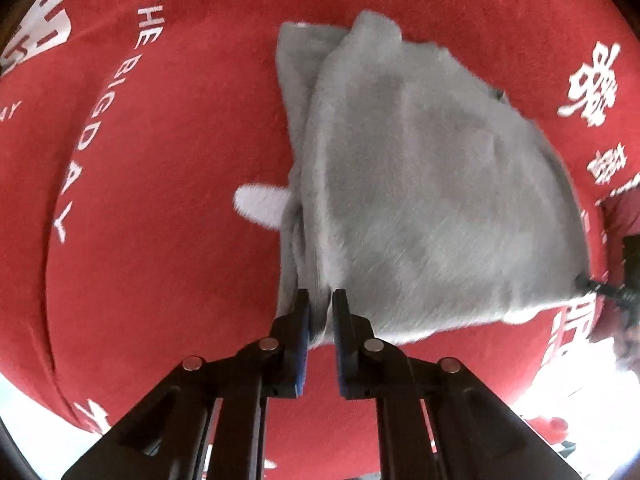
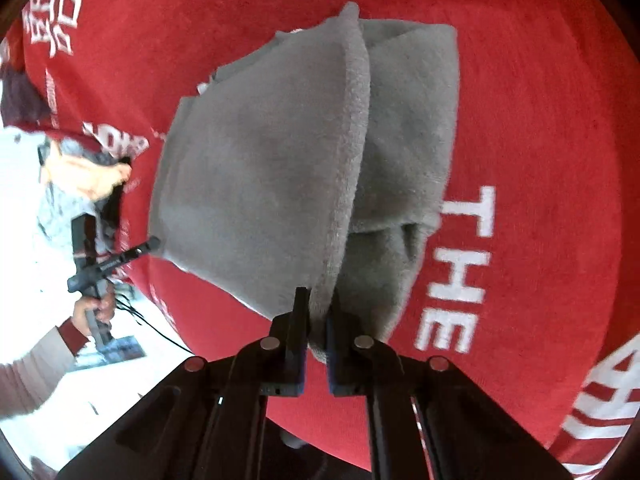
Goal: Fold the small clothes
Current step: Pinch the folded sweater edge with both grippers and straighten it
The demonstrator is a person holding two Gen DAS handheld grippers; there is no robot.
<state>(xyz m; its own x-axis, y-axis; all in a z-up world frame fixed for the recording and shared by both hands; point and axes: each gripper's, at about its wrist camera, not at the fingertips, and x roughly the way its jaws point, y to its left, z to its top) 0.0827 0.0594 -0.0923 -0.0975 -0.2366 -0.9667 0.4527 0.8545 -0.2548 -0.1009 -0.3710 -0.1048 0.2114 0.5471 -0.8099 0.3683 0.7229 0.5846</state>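
A: Start at the left gripper (image 1: 320, 300). How do its jaws stand?

B: Drawn close together, with a bunched edge of the grey fleece garment (image 1: 420, 184) pinched between the two blue-lined fingers (image 1: 301, 320). The cloth rises straight out of the tips.

A: And beyond the tips?

B: The garment spreads ahead and off to the right of the fingers, hanging in a broad sheet. Just left of the fold, a little past the tips, a pale rounded flap (image 1: 260, 202) sticks out. At the far right edge of the cloth, the tip of the other tool (image 1: 600, 288) touches its corner.

A: Under it?

B: A red cloth (image 1: 160, 160) with white lettering, "THE BIG DAY" running away to the left, white characters far right.

A: Now the right gripper (image 2: 318, 304).

B: Same story: jaws nearly together, clamping a thick hemmed edge of the same garment (image 2: 248, 168). From the tips the hem runs straight ahead; one panel spreads left, a second layer droops to the right.

A: Anything farther off?

B: Left of the fingers, the left gripper (image 2: 150, 245) is seen from outside, nipping the garment's far corner. Behind it is the person's left hand (image 2: 96, 308) around the handle. The red cloth (image 2: 540, 140) lies beyond, "THE" to the right.
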